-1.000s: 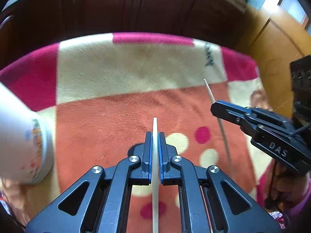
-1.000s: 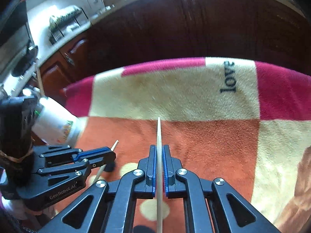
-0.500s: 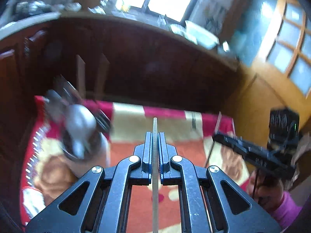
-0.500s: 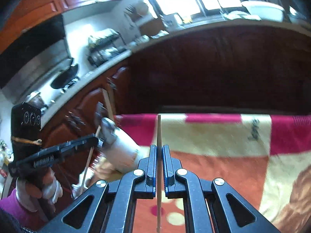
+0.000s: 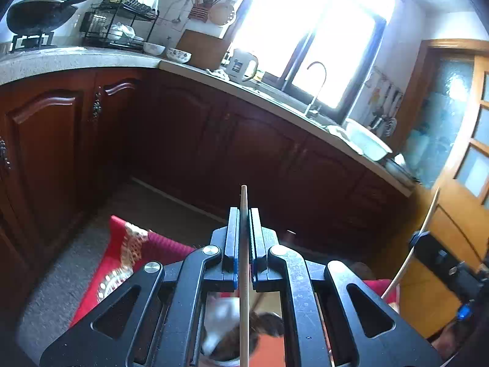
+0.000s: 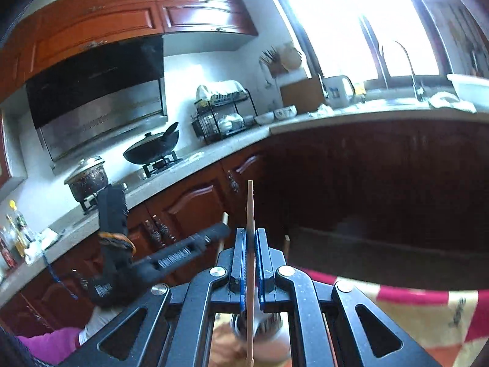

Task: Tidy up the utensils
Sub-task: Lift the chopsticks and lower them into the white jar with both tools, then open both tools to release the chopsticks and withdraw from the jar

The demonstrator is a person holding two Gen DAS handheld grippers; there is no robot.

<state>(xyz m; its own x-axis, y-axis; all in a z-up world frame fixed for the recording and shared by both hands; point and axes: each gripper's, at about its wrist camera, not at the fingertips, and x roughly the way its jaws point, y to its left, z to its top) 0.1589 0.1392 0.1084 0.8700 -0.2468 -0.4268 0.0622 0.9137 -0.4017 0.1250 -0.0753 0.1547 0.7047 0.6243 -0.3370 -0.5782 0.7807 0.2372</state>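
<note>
- With both hands raised over the blanket, each hand-held gripper is pinching one chopstick.
- Left hand-held gripper: jaws pressed together on a round wooden chopstick. Stick runs along the jaw line, tip poking out past the pads, tail running back under the camera.
- Right hand-held gripper: same, clamped on its own chopstick, which looks flatter-sided and paler.
- Handling, my read: light, stiff, thin wood. Smooth and narrow, so it can pivot or slide in the pads if bumped. Grip near mid-length looks right; a hold near one end would let it swing. Not fragile, but bending it against a rim could lever it out.
- Likely target: a blurred cup-like container below the jaws, dark opening visible. Contents too smeared to tell.
- Left view only: right hand-held gripper at the far right edge with its chopstick angled up, door, sink tap.
- Right view only: left hand-held gripper from the side, a purple sleeve below it, range hood, wok, lidded pot.
- Both views: dish rack, kettle on the kitchen counter.
</note>
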